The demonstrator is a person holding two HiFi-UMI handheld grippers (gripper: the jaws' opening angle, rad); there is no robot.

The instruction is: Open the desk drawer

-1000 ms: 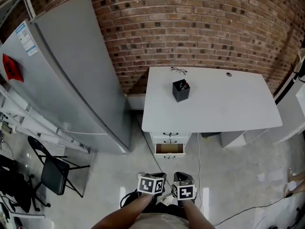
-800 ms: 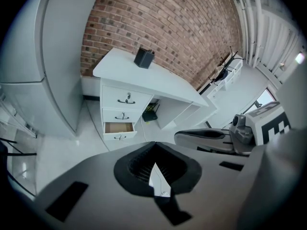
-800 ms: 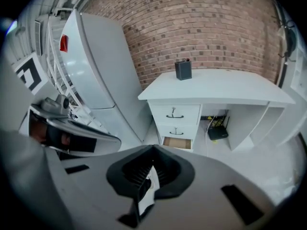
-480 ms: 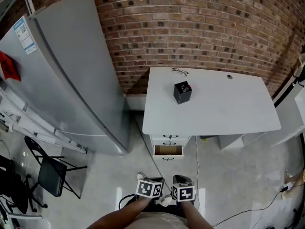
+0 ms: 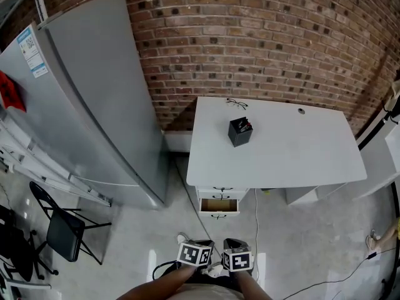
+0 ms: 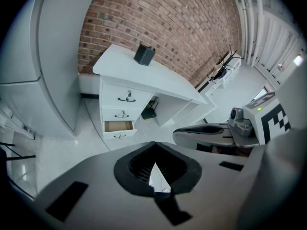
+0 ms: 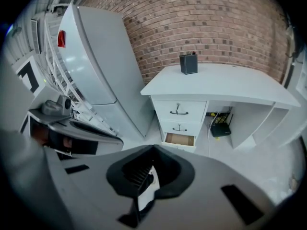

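Drawer (image 5: 219, 206), lowest under the white counter (image 5: 281, 149), sits pulled out, well apart from my left hand-held gripper (image 6: 154, 166) and right hand-held gripper (image 7: 148, 169), both closed, empty; I'd hold them clear.

readable text: none | label (image 5: 32, 53) on fridge (image 5: 94, 86) (blue and white): print too small | red sticker (image 5: 11, 99): nothing legible

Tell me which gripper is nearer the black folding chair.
Left. In the head view the left gripper is off to the right of the folding chair, across open floor; the right gripper is beside it, farther right again.
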